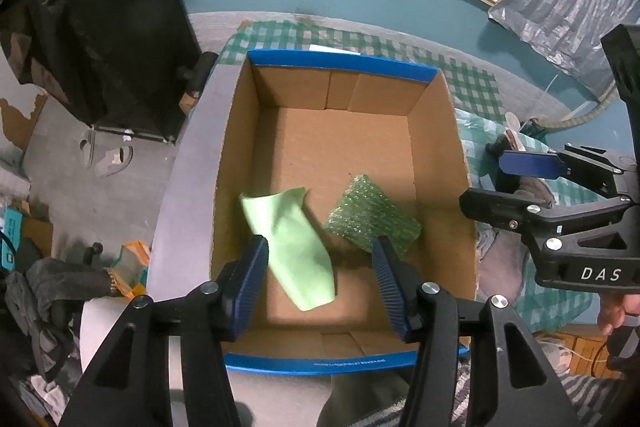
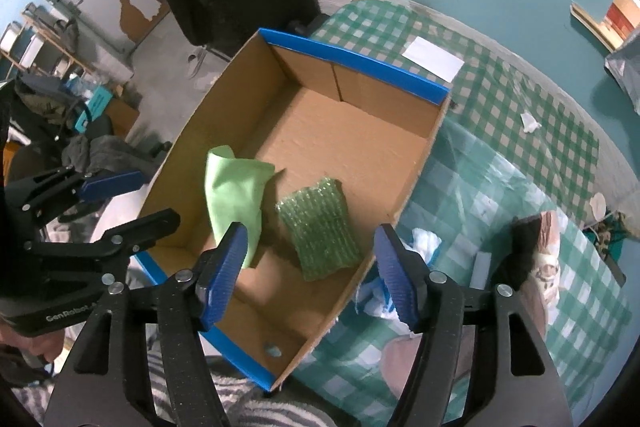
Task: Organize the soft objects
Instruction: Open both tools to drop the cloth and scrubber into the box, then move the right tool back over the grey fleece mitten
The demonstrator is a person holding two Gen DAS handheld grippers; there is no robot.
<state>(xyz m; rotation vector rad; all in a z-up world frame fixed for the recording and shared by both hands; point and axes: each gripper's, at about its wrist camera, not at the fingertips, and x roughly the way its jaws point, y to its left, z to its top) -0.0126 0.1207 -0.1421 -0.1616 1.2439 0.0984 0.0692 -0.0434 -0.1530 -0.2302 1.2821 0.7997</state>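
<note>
Now both your claws hang open over cardboard box (image 1: 240, 131): left gripper (image 1: 320, 279), right gripper (image 2: 310, 271), gripping nothing; green cloth (image 1: 294, 247), green bubble wrap (image 1: 370, 221) inside.

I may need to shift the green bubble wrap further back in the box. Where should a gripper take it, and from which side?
Probably from straight above. The green bubble wrap lies flat on the floor of the cardboard box, whose walls block any sideways approach. Pinch its near edge, the one closest to the open right gripper, where the soft sheet can bunch between the pads.
</note>
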